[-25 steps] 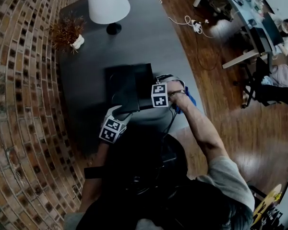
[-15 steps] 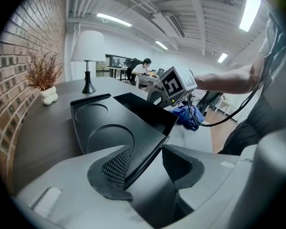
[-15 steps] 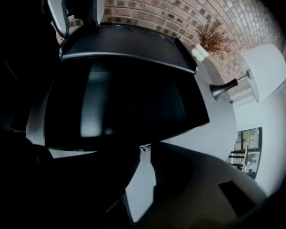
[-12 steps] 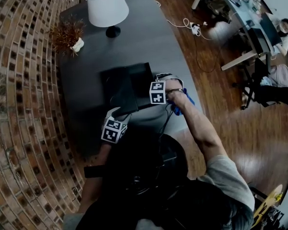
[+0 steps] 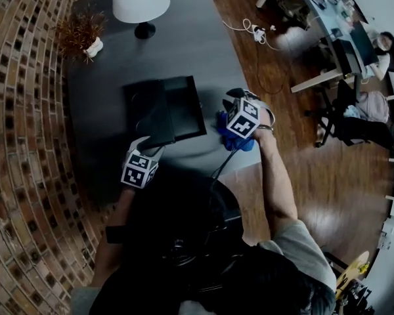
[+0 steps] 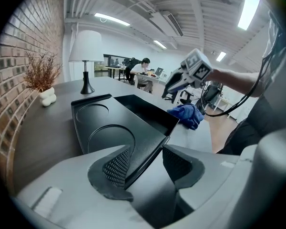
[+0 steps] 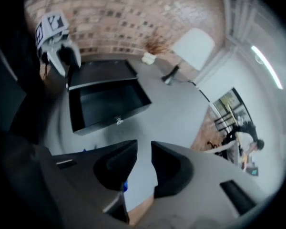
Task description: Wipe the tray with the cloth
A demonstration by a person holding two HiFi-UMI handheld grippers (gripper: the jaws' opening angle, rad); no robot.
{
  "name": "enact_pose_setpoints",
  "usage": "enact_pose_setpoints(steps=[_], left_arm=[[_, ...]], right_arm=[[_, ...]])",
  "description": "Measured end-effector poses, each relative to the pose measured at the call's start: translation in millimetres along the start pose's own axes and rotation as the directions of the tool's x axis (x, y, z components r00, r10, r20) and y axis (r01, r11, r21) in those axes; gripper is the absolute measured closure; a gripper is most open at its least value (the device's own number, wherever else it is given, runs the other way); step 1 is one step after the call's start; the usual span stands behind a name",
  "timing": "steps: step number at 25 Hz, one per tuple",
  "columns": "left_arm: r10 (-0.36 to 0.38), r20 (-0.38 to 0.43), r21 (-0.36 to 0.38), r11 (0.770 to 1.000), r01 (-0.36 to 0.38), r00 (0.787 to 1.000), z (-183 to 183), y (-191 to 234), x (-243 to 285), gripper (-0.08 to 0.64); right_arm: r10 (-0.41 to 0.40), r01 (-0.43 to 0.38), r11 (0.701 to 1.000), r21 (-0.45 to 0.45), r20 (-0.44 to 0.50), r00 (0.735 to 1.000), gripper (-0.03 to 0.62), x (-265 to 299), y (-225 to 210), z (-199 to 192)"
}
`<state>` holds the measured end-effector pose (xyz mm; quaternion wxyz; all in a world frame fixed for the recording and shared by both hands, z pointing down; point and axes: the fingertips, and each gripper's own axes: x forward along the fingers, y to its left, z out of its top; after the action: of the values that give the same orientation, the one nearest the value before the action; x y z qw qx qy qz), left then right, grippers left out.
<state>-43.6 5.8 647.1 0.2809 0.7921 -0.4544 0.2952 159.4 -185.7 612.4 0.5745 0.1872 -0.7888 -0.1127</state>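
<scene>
The black tray (image 5: 164, 107) lies on the dark grey table, its near rim raised between the jaws of my left gripper (image 5: 150, 148). In the left gripper view that left gripper (image 6: 145, 159) is shut on the tray (image 6: 105, 123) rim. The blue cloth (image 5: 233, 136) lies bunched on the table right of the tray, also seen as the cloth (image 6: 187, 114) from the left. My right gripper (image 5: 230, 105) hangs above it. Its jaws have just been opening, and the right gripper (image 7: 144, 159) shows a narrow gap with nothing in it.
A white-shaded lamp (image 5: 139, 2) and a dried plant in a white pot (image 5: 82, 38) stand at the table's far end. A brick wall (image 5: 20, 143) runs along the left. The table's right edge (image 5: 249, 77) drops to wooden floor with cables and desks beyond.
My right gripper rose and swung right, away from the tray, rolling as it went. Its jaws parted and the cloth now lies on the table. The left gripper kept its hold.
</scene>
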Motion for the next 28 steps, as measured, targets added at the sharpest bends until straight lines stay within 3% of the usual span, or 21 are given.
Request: enact_pose_setpoints(steps=[2, 4, 5, 6, 8, 10, 11, 12, 13, 14, 15, 17, 19, 21, 23, 24, 26, 27, 28], left_arm=[[-0.001, -0.001, 0.001, 1.000, 0.001, 1.000, -2.3, 1.7, 0.1, 0.354], [0.001, 0.007, 0.001, 1.000, -0.001, 1.000, -4.8, 3.9, 0.4, 0.354], [0.001, 0.011, 0.000, 1.000, -0.001, 1.000, -4.5, 4.0, 0.1, 0.354], [0.000, 0.013, -0.002, 1.000, 0.000, 1.000, -3.9, 3.7, -0.2, 0.354], [0.001, 0.016, -0.004, 1.000, -0.001, 1.000, -3.5, 3.1, -0.3, 0.354], [0.006, 0.019, -0.005, 1.000, -0.006, 1.000, -3.1, 3.0, -0.5, 0.354], [0.008, 0.020, -0.005, 1.000, -0.008, 1.000, -2.7, 2.8, -0.5, 0.354], [0.009, 0.021, -0.005, 1.000, -0.009, 1.000, -2.2, 2.4, -0.6, 0.354], [0.006, 0.022, -0.007, 1.000, -0.006, 1.000, -1.8, 1.6, -1.0, 0.354], [0.000, 0.026, -0.011, 1.000, 0.000, 1.000, -1.4, 0.7, -1.5, 0.354], [-0.009, 0.035, -0.019, 1.000, 0.009, 0.999, -0.6, -0.1, -2.0, 0.354], [-0.026, 0.063, -0.046, 0.999, 0.029, 0.998, 1.7, -0.7, -2.8, 0.354], [-0.029, 0.083, -0.074, 0.997, 0.036, 0.996, 2.8, 0.9, -4.0, 0.354], [-0.021, 0.089, -0.072, 0.997, 0.027, 0.996, 2.4, 3.0, -4.1, 0.354], [-0.014, 0.089, -0.064, 0.998, 0.020, 0.996, 2.4, 1.8, -3.8, 0.354], [-0.014, 0.087, -0.064, 0.998, 0.020, 0.996, 3.3, -0.1, -4.4, 0.354], [-0.018, 0.085, -0.058, 0.998, 0.023, 0.996, 6.5, -4.1, -5.7, 0.354], [-0.022, 0.084, -0.047, 0.999, 0.026, 0.996, 7.1, -5.8, -5.6, 0.354], [-0.026, 0.083, -0.033, 0.999, 0.029, 0.996, 7.4, -7.2, -5.6, 0.354]], right_arm=[[0.005, -0.024, 0.980, 0.197, 0.100, 0.995, 0.485, -33.9, -17.6, -17.4], [0.097, -0.147, 0.939, 0.311, 0.170, 0.981, 0.440, -51.1, -2.7, -31.3], [0.157, -0.210, 0.919, 0.334, 0.180, 0.971, 0.292, -52.6, 14.4, -38.5], [0.207, -0.250, 0.910, 0.330, 0.160, 0.965, 0.259, -50.6, 33.9, -46.5], [0.238, -0.237, 0.937, 0.258, 0.029, 0.971, 0.207, -36.9, 68.5, -67.8], [0.194, -0.171, 0.967, 0.186, -0.109, 0.975, 0.207, -6.9, 90.2, -94.0], [0.194, -0.166, 0.968, 0.187, -0.143, 0.970, 0.207, 7.9, 99.2, -103.4], [0.228, -0.191, 0.957, 0.219, -0.156, 0.961, 0.234, 18.5, 109.0, -109.8], [0.278, -0.231, 0.936, 0.264, -0.157, 0.948, 0.350, 22.8, 117.1, -113.2], [0.319, -0.265, 0.916, 0.300, -0.149, 0.936, 0.372, 19.7, 120.2, -111.4], [0.343, -0.290, 0.903, 0.318, -0.126, 0.931, 0.402, 9.9, 117.2, -100.4], [0.342, -0.329, 0.893, 0.307, 0.014, 0.940, 0.430, -19.8, 96.1, -41.5], [0.301, -0.334, 0.912, 0.239, 0.163, 0.939, 0.430, -38.4, 69.8, 39.0], [0.266, -0.299, 0.943, 0.145, 0.212, 0.940, 0.430, -27.0, 54.4, 107.8], [0.286, -0.298, 0.952, 0.073, 0.141, 0.948, 0.430, 11.7, 59.5, 144.6], [0.328, -0.330, 0.943, 0.039, 0.041, 0.944, 0.430, 36.2, 72.5, 142.9], [0.410, -0.429, 0.902, -0.054, -0.202, 0.889, 0.430, 74.4, 104.6, 118.9], [0.413, -0.456, 0.884, -0.109, -0.277, 0.867, 0.430, 85.7, 112.8, 111.7], [0.396, -0.453, 0.879, -0.153, -0.296, 0.869, 0.430, 93.3, 112.1, 113.8]])
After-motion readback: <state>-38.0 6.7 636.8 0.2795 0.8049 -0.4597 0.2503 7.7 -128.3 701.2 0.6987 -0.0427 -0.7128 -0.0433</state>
